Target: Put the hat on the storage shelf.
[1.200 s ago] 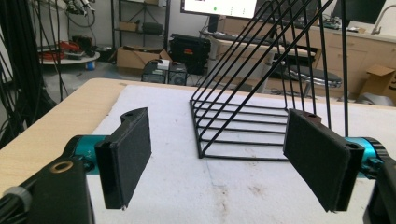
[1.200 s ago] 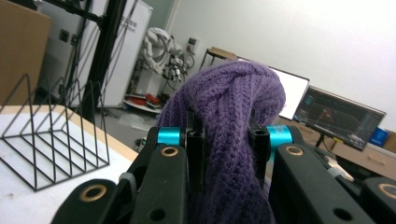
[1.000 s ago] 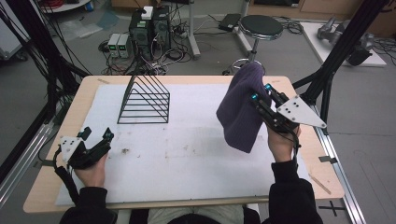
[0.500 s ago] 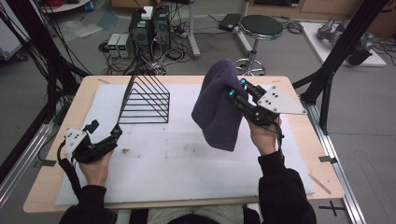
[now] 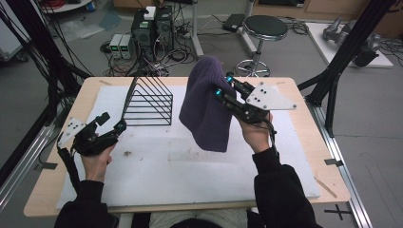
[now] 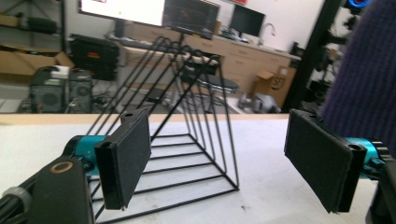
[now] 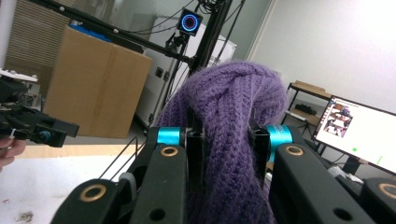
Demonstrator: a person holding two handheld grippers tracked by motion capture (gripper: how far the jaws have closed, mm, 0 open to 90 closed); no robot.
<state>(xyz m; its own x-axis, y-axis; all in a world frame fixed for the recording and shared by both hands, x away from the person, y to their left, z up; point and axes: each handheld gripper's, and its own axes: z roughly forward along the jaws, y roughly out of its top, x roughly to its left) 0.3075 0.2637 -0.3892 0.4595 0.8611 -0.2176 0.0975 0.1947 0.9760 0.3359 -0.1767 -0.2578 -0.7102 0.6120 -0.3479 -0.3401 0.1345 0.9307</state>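
The right tongs (image 5: pixel 222 86) are clenched on a purple ribbed knitted woollen cloth (image 5: pixel 205 110), which they hold up in the air above the table; the cloth hangs down from the grip in a long fold, its lower end clear of the white foam mat (image 5: pixel 190 166) that covers most of the light wooden table (image 5: pixel 304 137). In the right gripper view the right tongs (image 7: pixel 226 142) pinch a thick bunch of the purple knit (image 7: pixel 229 116) between their two black pads, with the wool bulging above them.

The left tongs (image 5: pixel 110 122) are released, the jaws standing wide apart with nothing between them; they have just been closing a little after opening wider. They are held low over the mat, pointing toward the black wire rack with a triangular profile (image 5: pixel 148 100). In the left gripper view the left tongs (image 6: pixel 219 158) frame that rack (image 6: pixel 187 135) between their black pads, and the purple cloth (image 6: pixel 369 70) shows at the edge beyond one pad.

Taking the wire rack as the landmark: it stands upright on the far part of the mat. The left tongs sit just to the near left of it, not touching it. The hanging cloth is just to its right, raised above it, and the right tongs are on the far side of the cloth from the rack. A person's dark sleeves (image 5: pixel 280 190) reach in from the near edge of the table.
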